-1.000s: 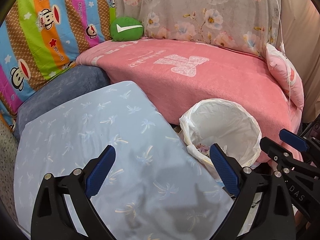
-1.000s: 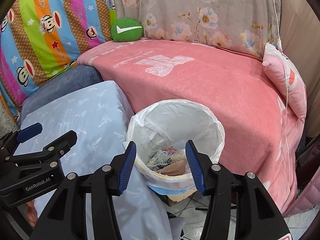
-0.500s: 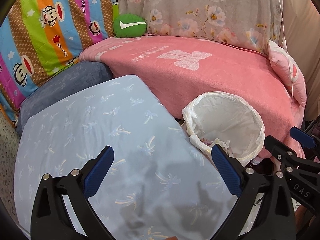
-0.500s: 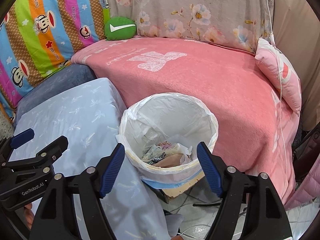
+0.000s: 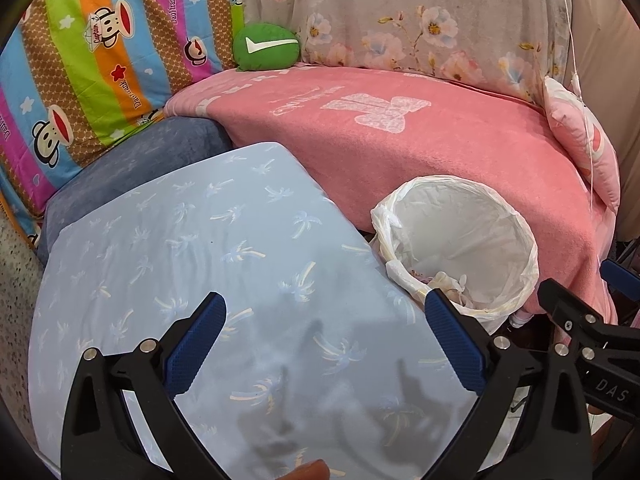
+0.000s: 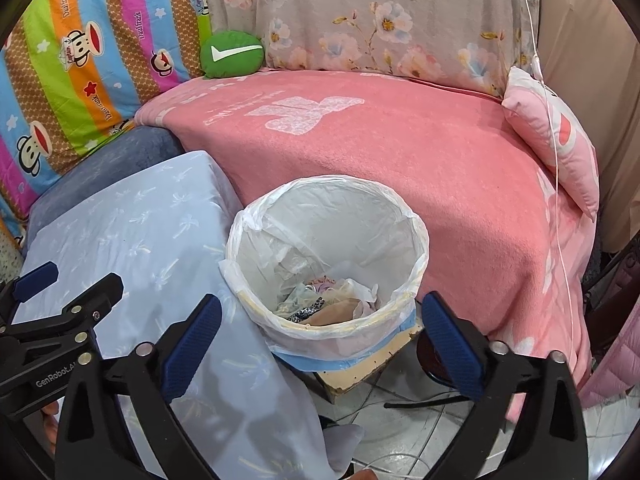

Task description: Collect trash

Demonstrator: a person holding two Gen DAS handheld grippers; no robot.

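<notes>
- Two tools are in view, both with blue-padded jaws spread wide and nothing between them. The left tool (image 5: 324, 344) hangs over a pale blue palm-print cushion (image 5: 192, 264). The right tool (image 6: 322, 340) frames the near rim of the trash bin (image 6: 400, 316).
- Readable writing: "GenRobot.AI" on the left tool's body as seen from the right wrist, and "DAS" on the right tool's body as seen from the left wrist.
- One trash bin stands upright, mouth up, lined with a white plastic bag. It sits just right of the blue cushion and against the near edge of the pink blanket (image 6: 400, 152).
- The trash (image 6: 320, 304) lies crumpled in the bin's bottom: paper, plastic and a leopard-print scrap. The pieces are too tangled to count.
- Farther back is one green pouch (image 6: 232, 56) with a white swoosh.
- On the far left hangs a striped monkey-print fabric (image 6: 80, 60) lettered "Paul Frank".
</notes>
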